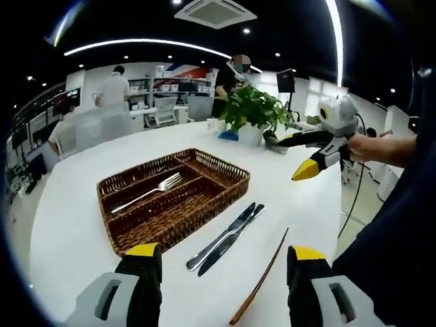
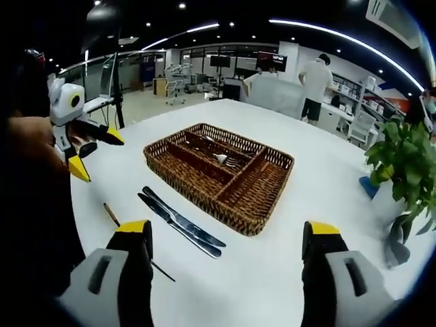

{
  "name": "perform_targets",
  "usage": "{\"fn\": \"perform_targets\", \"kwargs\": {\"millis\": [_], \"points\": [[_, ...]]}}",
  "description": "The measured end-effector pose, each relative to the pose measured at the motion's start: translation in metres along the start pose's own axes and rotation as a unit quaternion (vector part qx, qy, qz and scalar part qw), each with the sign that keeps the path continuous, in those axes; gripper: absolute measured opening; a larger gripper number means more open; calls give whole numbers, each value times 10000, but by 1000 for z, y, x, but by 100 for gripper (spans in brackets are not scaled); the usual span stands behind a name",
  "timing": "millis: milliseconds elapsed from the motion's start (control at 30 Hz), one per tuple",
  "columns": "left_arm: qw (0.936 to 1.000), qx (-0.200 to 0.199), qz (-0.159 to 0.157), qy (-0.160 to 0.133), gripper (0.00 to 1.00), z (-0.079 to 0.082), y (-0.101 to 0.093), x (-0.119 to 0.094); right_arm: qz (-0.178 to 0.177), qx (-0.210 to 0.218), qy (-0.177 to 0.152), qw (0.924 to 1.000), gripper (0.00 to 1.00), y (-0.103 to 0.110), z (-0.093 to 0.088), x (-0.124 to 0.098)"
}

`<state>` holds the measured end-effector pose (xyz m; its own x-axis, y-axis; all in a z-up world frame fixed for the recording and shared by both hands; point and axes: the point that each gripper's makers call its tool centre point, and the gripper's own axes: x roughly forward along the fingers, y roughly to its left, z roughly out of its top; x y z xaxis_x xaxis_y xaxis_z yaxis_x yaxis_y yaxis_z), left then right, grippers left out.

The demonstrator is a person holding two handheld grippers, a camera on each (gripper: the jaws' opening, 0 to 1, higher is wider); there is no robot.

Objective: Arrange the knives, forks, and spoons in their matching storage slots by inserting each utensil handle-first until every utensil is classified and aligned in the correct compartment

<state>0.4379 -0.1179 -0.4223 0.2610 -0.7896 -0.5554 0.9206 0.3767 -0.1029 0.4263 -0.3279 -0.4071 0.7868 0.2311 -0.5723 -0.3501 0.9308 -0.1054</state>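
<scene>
Seen in the left gripper view: wicker tray [image 1: 133, 235] on the white worktop [image 1: 75, 231], toward 11 o'clock from the left gripper [image 1: 221, 269], jaws wide apart and holding nothing. Lay in the tray's middle slot: one fork [image 1: 151, 191]. Rested on the worktop just beside the tray, at 12 o'clock: two knives [image 1: 225, 238], side by side and touching. Lay near them toward 1 o'clock: a thin brown stick [image 1: 262, 279]. Stood beyond the tray: a potted plant [image 1: 253, 112].

Held in a hand at 2 o'clock, well above the worktop: the right gripper [image 1: 303, 155], jaws apart, empty. Confirmed in the right gripper view: own jaws spread wide, tray at 12 o'clock, knives at 11 o'clock.
</scene>
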Motion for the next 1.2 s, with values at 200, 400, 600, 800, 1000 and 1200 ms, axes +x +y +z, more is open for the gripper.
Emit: {"fn": "perform_targets", "kwargs": {"millis": [200, 400, 600, 800, 1000, 1200], "points": [[9957, 441, -564, 590, 58, -17, -13, 33, -5, 3, 39, 10000, 91, 3, -5, -5], [9854, 593, -830, 1361, 54, -47, -10, 54, -20, 37, 78, 10000, 90, 6, -11, -9], [9781, 647, -920, 1753, 51, -61, -4, 64, -80, 82, 87, 9999, 88, 7, -14, -13], [9686, 657, -911, 2219, 52, -75, 4, 68, -152, 111, 113, 9998, 87, 5, -18, -18], [9652, 658, -1007, 2322, 53, -80, 5, 73, -224, 173, 124, 9995, 86, 2, -22, -21], [9663, 632, -1040, 2270, 52, -73, 9, 80, -256, 188, 120, 9994, 85, 0, -22, -23]]}}
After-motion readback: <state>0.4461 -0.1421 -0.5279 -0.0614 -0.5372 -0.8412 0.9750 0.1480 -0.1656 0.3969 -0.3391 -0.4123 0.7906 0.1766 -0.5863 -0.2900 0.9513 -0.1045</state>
